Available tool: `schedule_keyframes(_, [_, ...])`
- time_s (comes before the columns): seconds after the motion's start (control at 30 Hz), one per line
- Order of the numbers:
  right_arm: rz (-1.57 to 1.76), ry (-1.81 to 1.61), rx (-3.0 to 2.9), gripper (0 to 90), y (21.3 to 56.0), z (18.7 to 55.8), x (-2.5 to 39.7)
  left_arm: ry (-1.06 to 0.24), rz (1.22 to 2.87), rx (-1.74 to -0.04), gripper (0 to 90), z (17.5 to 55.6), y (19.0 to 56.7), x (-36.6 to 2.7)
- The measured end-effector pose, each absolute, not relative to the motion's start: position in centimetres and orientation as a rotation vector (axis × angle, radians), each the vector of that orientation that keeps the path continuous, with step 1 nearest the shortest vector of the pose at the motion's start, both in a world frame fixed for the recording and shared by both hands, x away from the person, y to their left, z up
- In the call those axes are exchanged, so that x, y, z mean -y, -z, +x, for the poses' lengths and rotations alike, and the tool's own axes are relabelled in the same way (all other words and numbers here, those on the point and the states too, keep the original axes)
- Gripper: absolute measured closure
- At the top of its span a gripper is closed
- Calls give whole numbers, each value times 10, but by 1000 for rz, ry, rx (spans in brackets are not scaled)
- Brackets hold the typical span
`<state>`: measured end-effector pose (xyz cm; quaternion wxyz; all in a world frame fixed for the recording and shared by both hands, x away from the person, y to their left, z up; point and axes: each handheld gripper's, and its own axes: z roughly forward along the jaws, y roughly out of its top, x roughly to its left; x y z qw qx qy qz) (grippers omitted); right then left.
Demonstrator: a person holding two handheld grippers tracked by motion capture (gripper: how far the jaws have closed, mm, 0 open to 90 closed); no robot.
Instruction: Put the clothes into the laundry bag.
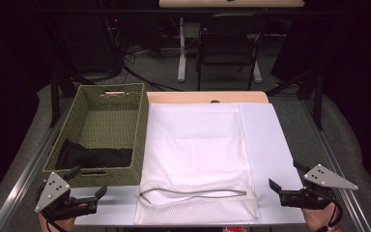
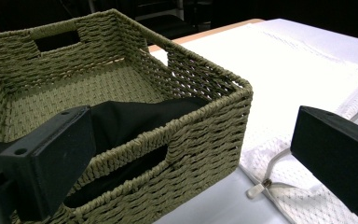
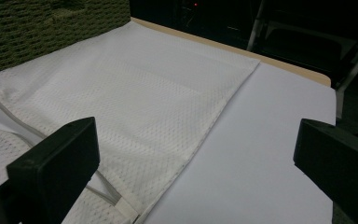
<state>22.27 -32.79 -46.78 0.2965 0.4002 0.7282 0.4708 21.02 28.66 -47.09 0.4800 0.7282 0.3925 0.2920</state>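
A green woven basket [image 1: 107, 177] stands on the left of the white table [image 1: 270, 140], with a black cloth [image 1: 96, 157] bunched in its near end. Beside it lies a white mesh bag [image 1: 193, 145], flat, its grey zipper [image 1: 193, 193] curving open along the near edge. My left gripper [image 1: 91, 180] is open at the basket's near right corner, holding nothing. In the left gripper view the basket [image 2: 205, 126], the black cloth [image 2: 135, 116] and the zipper pull [image 2: 256, 189] sit between the jaws. My right gripper [image 1: 284, 174] stands open over bare table, right of the bag [image 3: 135, 93].
A wooden board edge [image 1: 207, 96] shows at the table's far side. Metal rails [image 1: 14, 188] run along both sides. A dark chair [image 1: 229, 43] and a white table leg [image 1: 181, 53] stand on the floor beyond. Bare table [image 3: 261, 140] lies right of the bag.
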Motion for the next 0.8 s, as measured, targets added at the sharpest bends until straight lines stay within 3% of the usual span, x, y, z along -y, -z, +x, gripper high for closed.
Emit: schedule_keyframes(0.8, [1011,-1250,-2043,0,466,228,303,-673,1821,-921,0,214,475,-282])
